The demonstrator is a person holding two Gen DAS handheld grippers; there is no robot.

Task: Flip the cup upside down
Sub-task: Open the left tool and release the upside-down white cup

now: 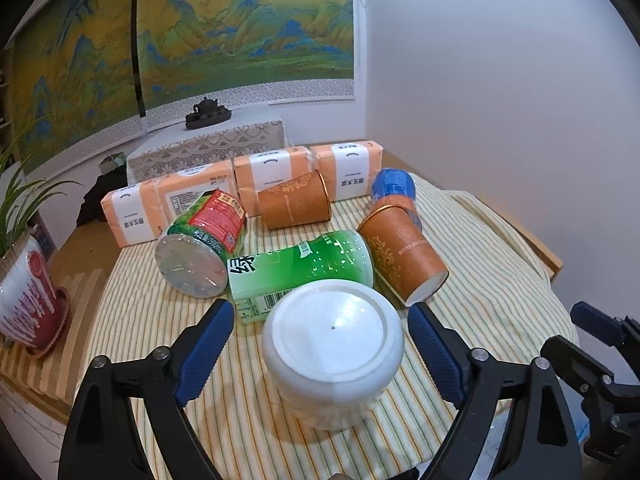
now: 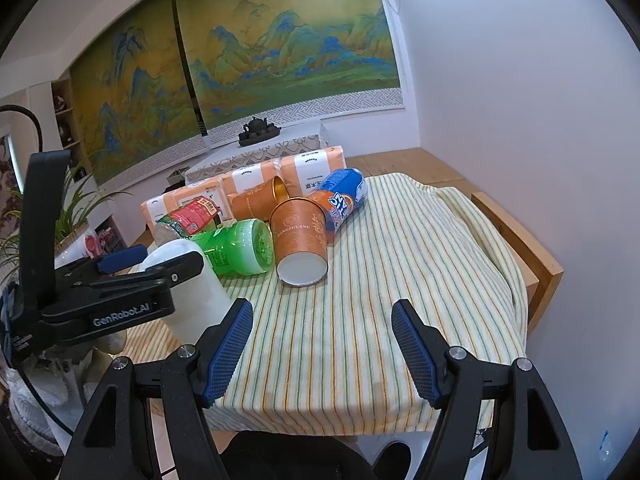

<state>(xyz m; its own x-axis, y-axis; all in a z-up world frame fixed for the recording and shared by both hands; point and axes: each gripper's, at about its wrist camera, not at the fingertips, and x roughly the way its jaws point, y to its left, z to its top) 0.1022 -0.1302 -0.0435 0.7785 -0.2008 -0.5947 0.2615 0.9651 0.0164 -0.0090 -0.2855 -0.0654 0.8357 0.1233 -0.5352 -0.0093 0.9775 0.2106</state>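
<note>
A white cup [image 1: 332,352] stands upside down on the striped cloth [image 1: 160,280], its flat base facing up. My left gripper [image 1: 320,344] is open, its blue pads on either side of the cup with gaps showing on both sides. The cup also shows in the right wrist view [image 2: 192,300], partly hidden behind the left gripper's black body [image 2: 108,292]. My right gripper [image 2: 322,344] is open and empty above the cloth's [image 2: 360,300] front part, to the right of the cup.
Just behind the cup lie a green bottle [image 1: 300,268], a red-labelled bottle [image 1: 204,244], two orange paper cups [image 1: 404,256] [image 1: 294,204] and a blue-orange bottle [image 1: 394,188]. Orange tissue packs [image 1: 248,184] line the back. A potted plant [image 1: 24,288] stands at left. A wall is at right.
</note>
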